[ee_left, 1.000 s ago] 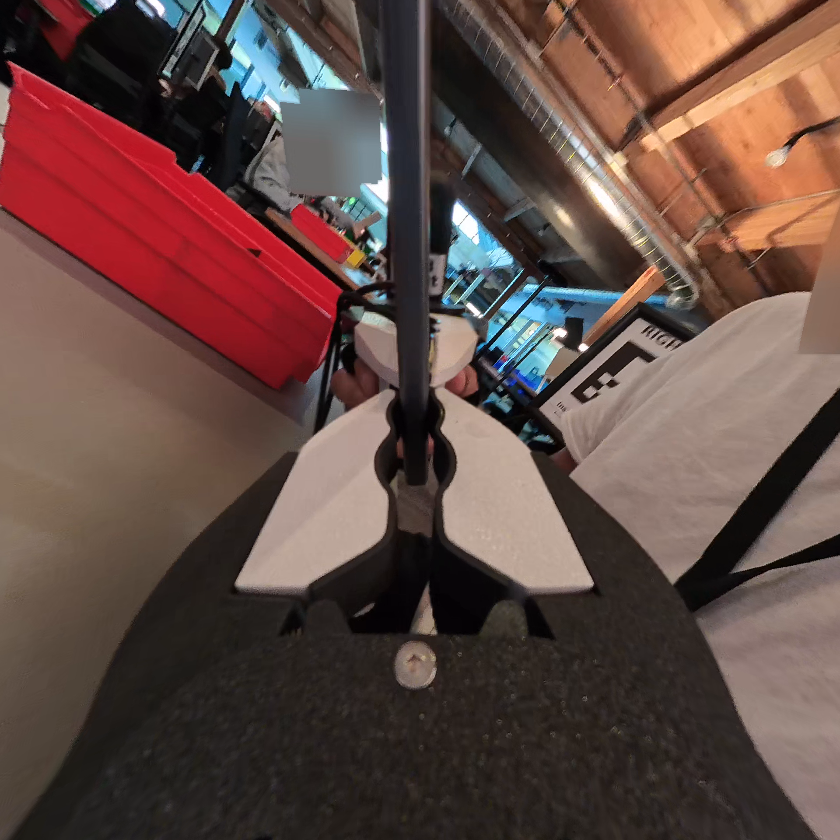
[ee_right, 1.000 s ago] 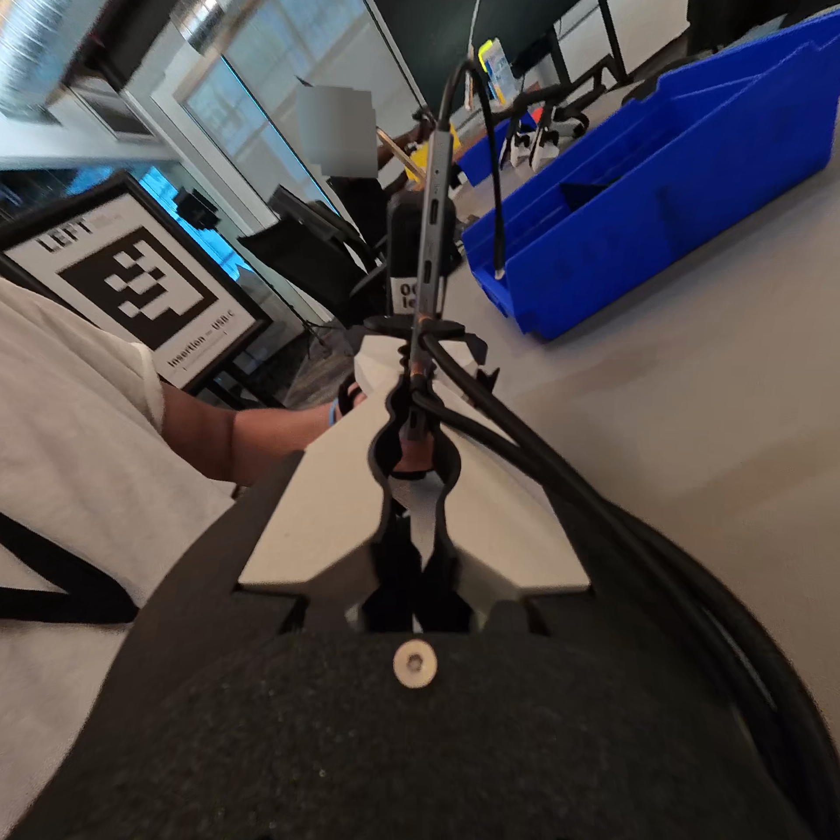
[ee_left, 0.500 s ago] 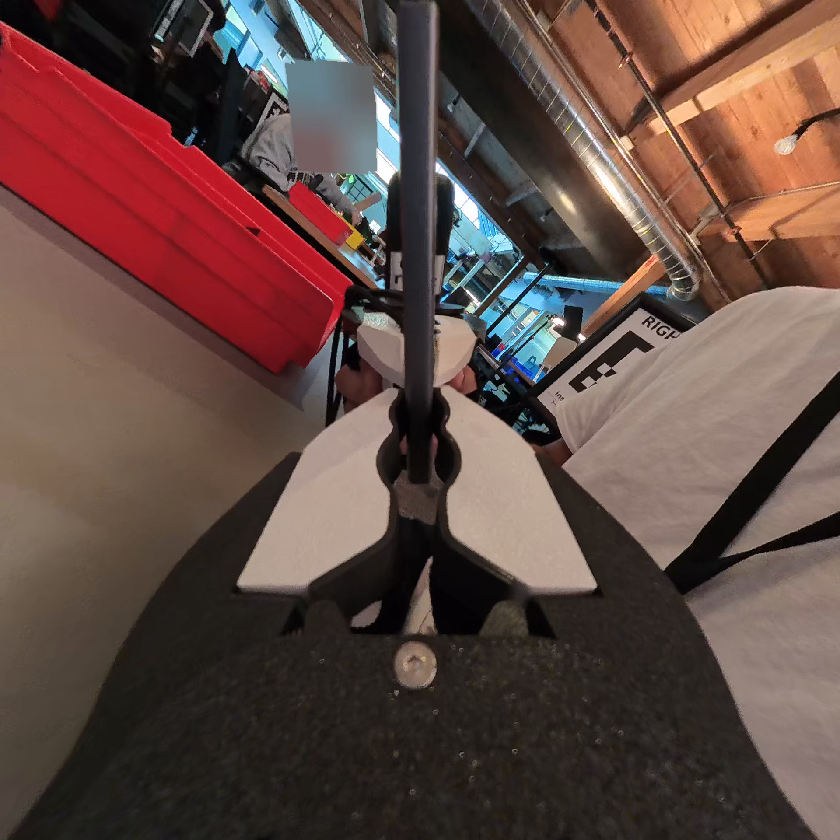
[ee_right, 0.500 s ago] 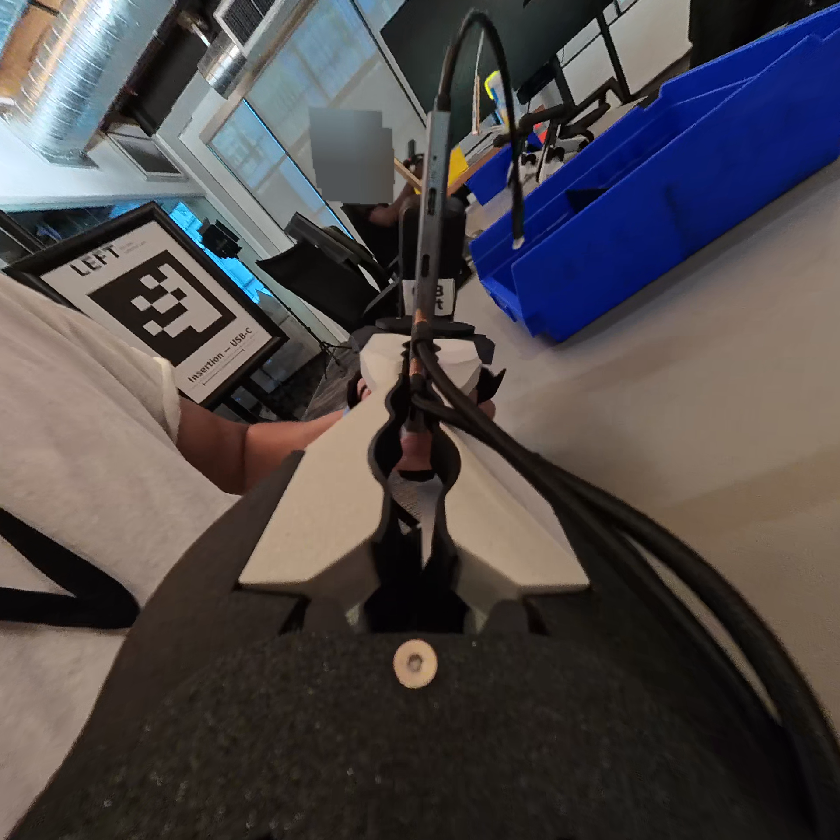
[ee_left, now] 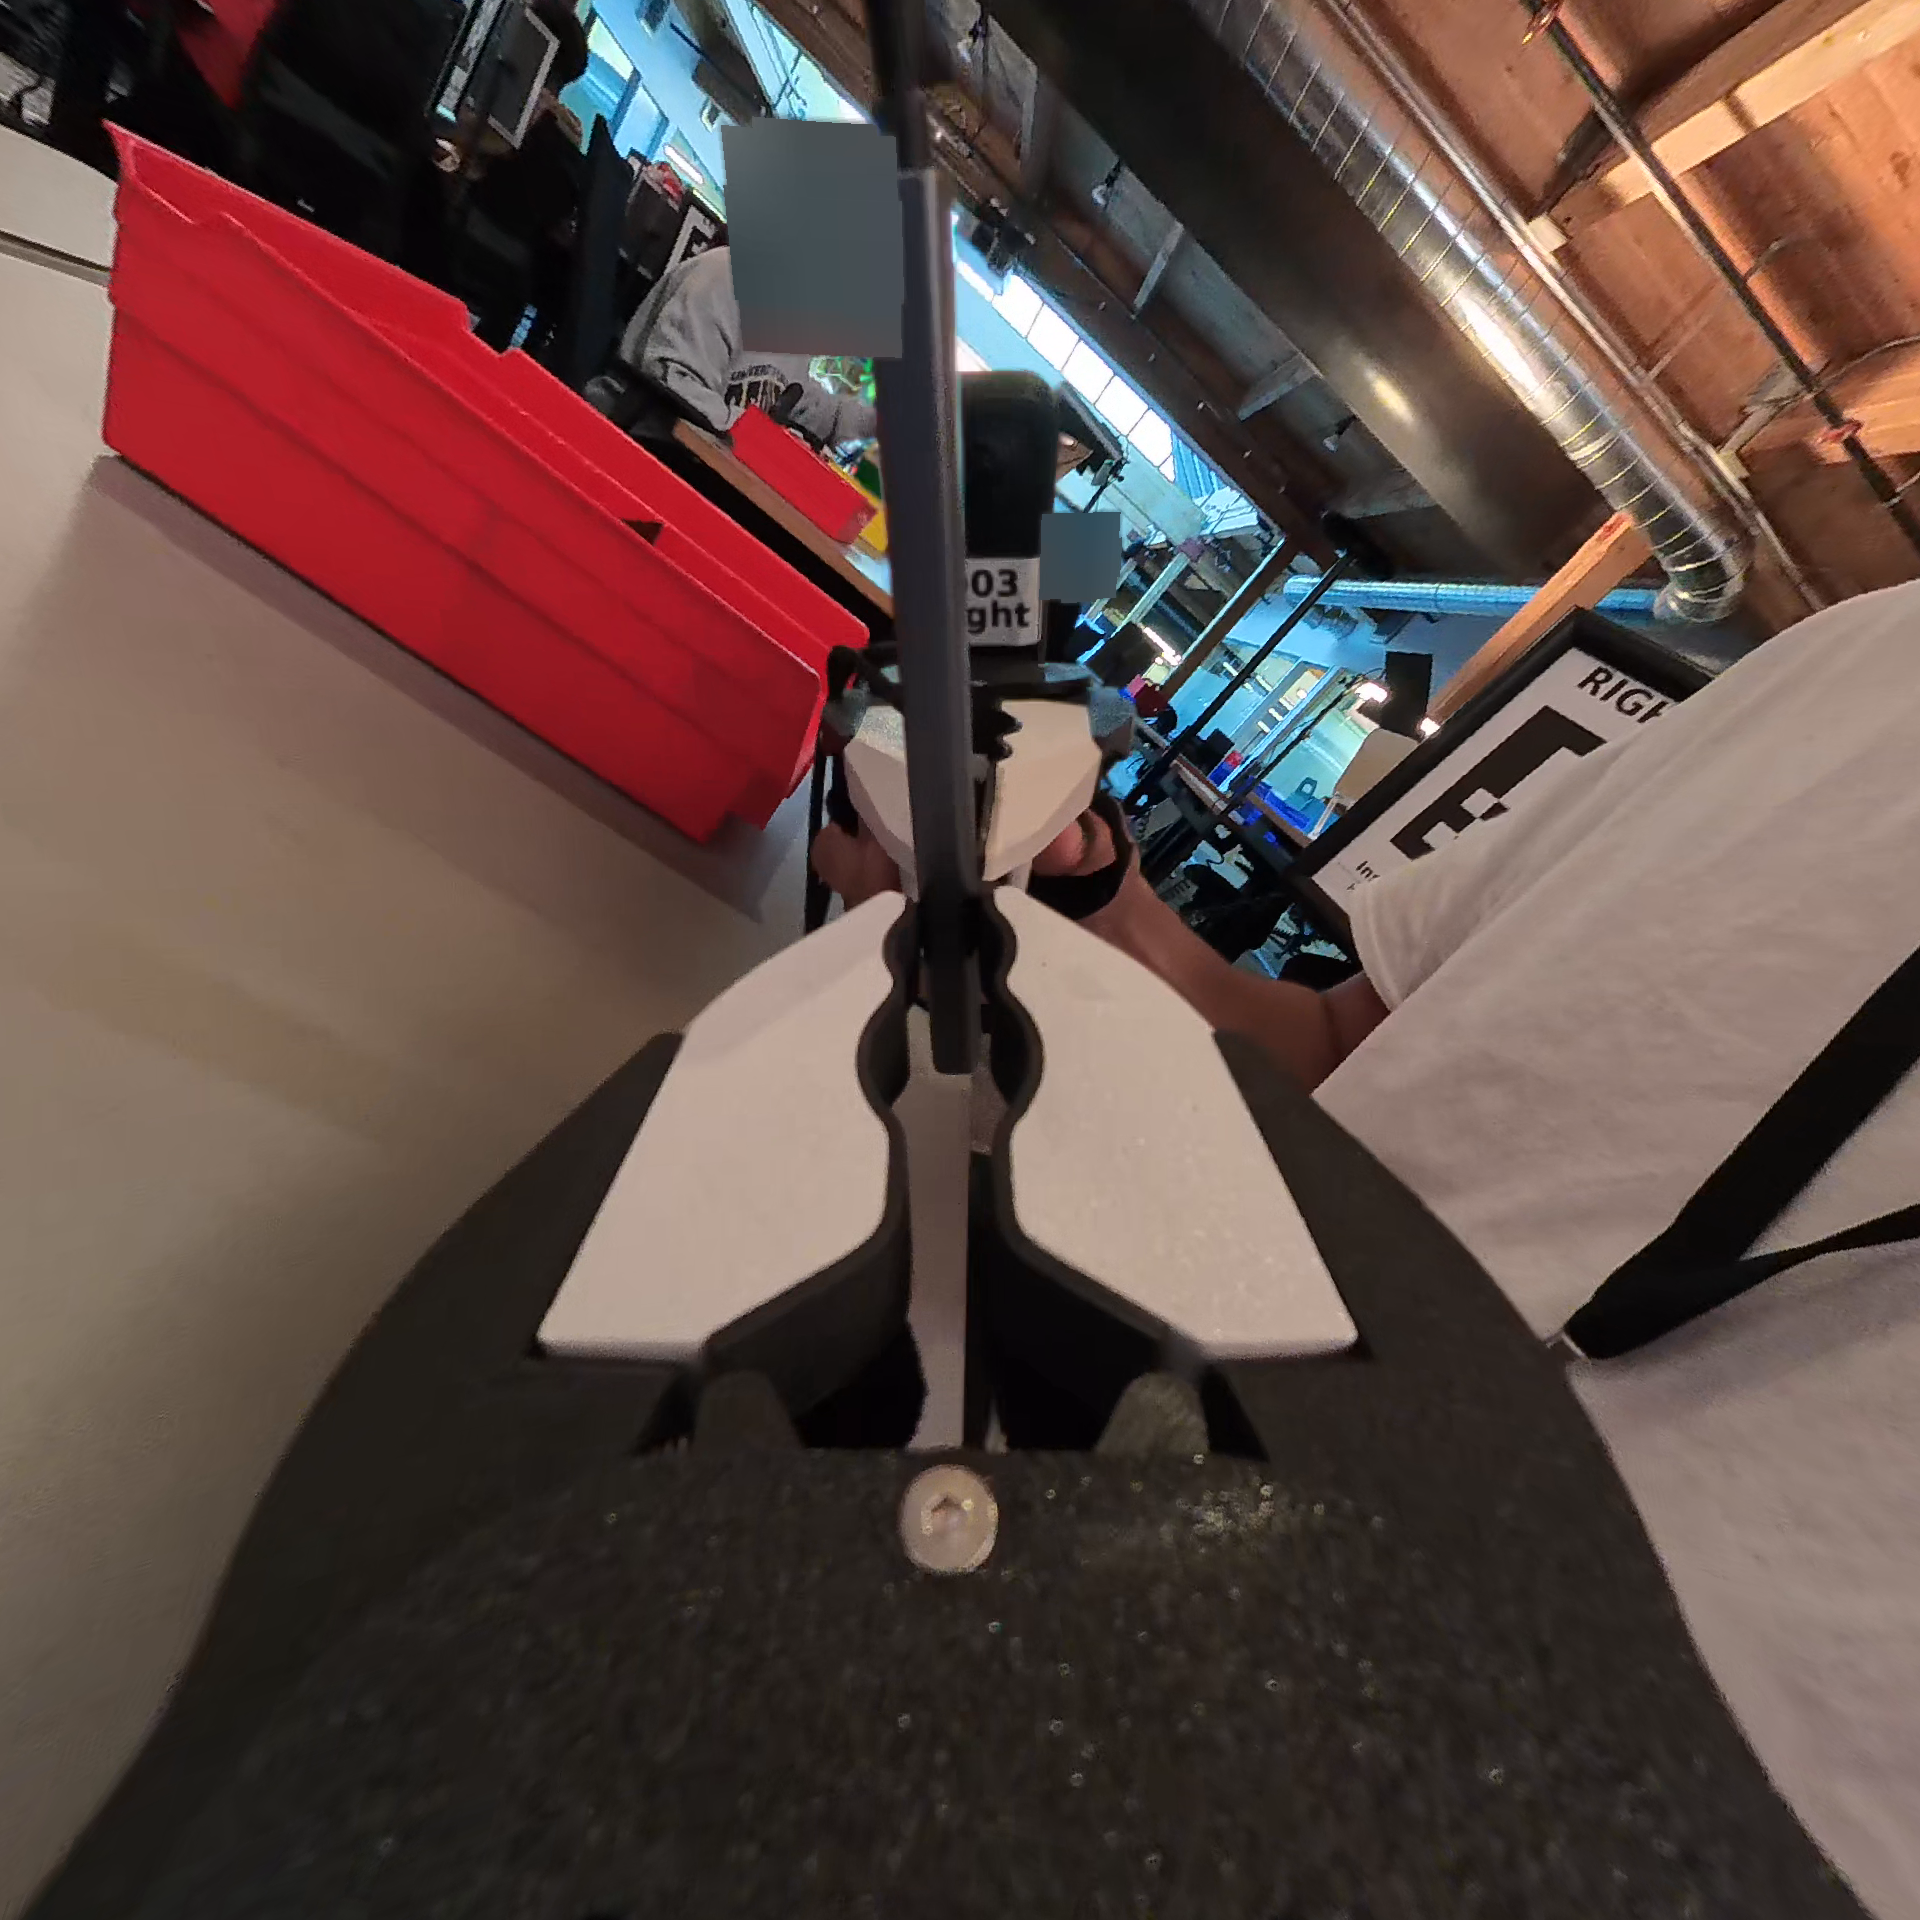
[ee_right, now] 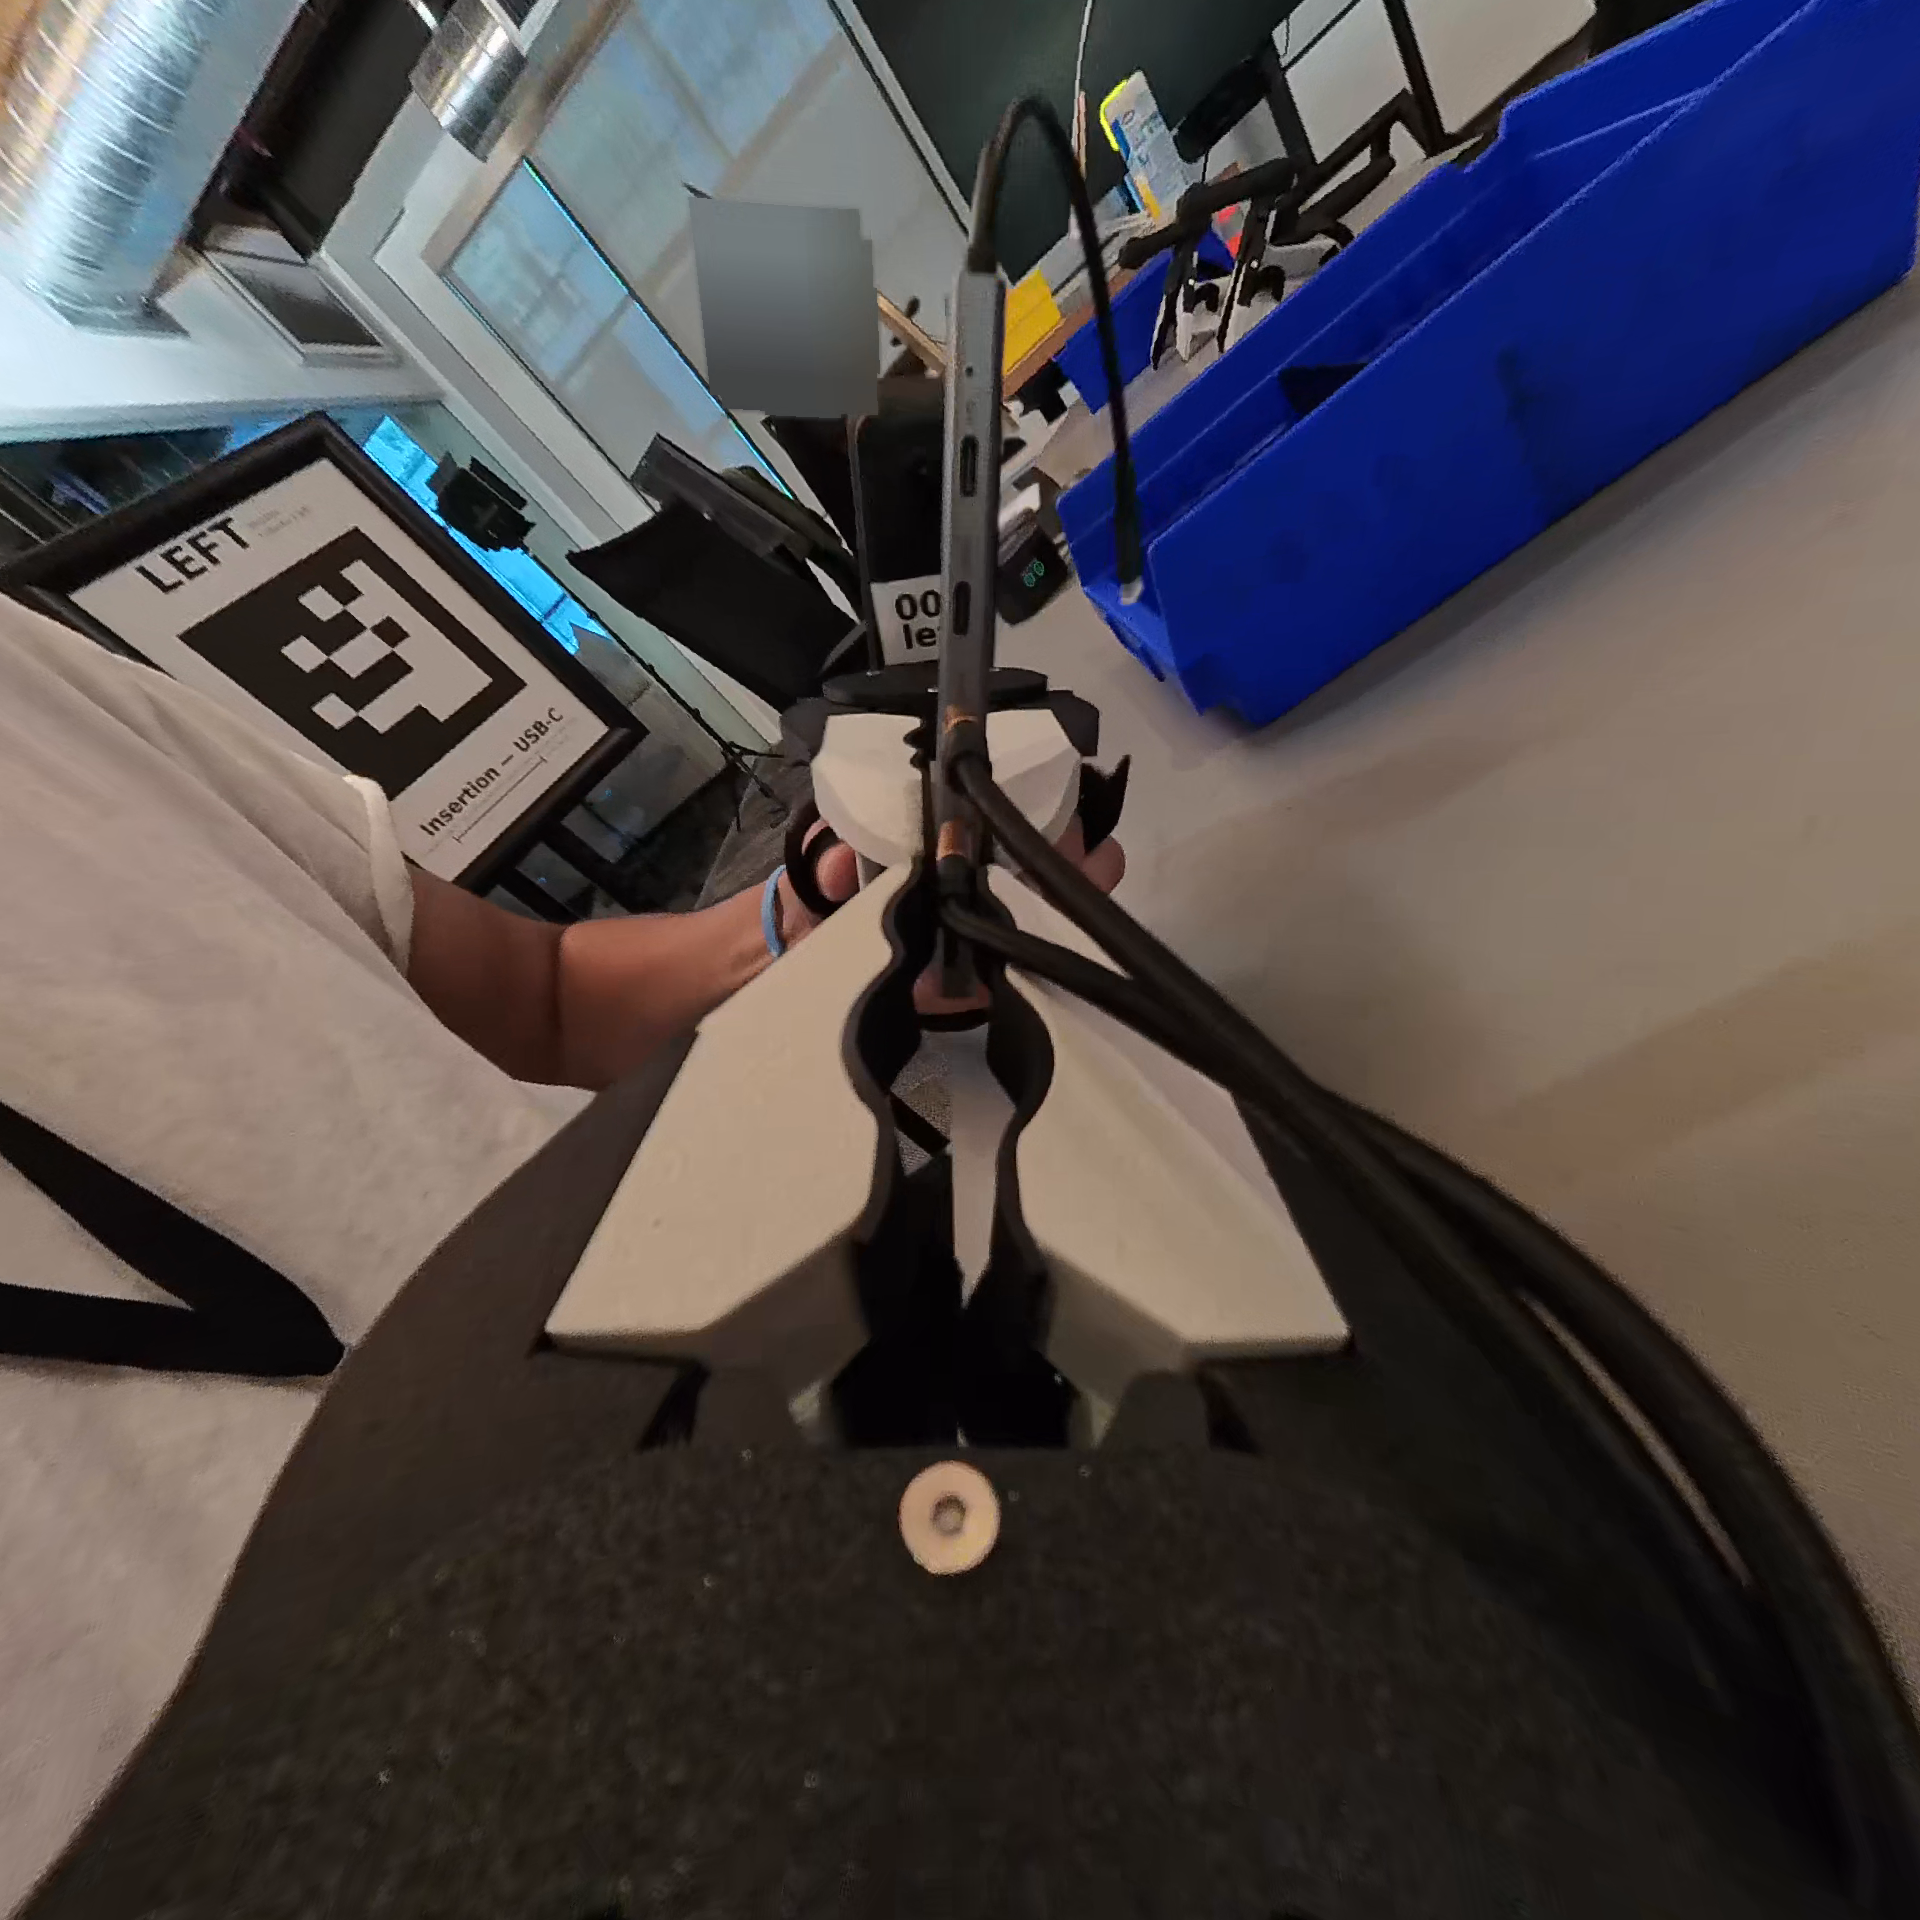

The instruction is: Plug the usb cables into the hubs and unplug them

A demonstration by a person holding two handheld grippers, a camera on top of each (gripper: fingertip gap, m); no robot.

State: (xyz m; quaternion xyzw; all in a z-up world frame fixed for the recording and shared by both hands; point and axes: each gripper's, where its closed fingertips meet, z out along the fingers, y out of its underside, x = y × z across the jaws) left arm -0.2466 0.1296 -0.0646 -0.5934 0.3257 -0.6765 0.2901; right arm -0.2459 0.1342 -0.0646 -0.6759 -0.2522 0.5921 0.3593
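My left gripper [ee_left: 948,940] is shut on a slim grey USB hub [ee_left: 923,540], which stands up edge-on between the white fingers. My right gripper [ee_right: 948,935] is shut on the copper-ringed plug [ee_right: 950,844] of a thick black USB cable [ee_right: 1299,1101]. The plug points at the lower end of the hub [ee_right: 971,488]; I cannot tell whether it is seated. The hub's own thin lead [ee_right: 1101,312] arches off its top and hangs free. Each gripper faces the other closely: the right one shows in the left wrist view [ee_left: 1023,774], the left one in the right wrist view [ee_right: 883,774].
A red bin [ee_left: 416,520] stands on the pale table [ee_left: 260,987] to the left. A blue bin [ee_right: 1507,395] stands at the right. The person's white shirt [ee_left: 1610,987] and framed marker signs [ee_right: 343,665] lie on the inner side. The black cable loops past my right gripper's body. Only a small space, under 4 cm, lies between the two pairs of fingers.
Both grippers keep their holds. The left wrist view has tilted so more of the red bin and table shows, and the hub now leans slightly left in it.
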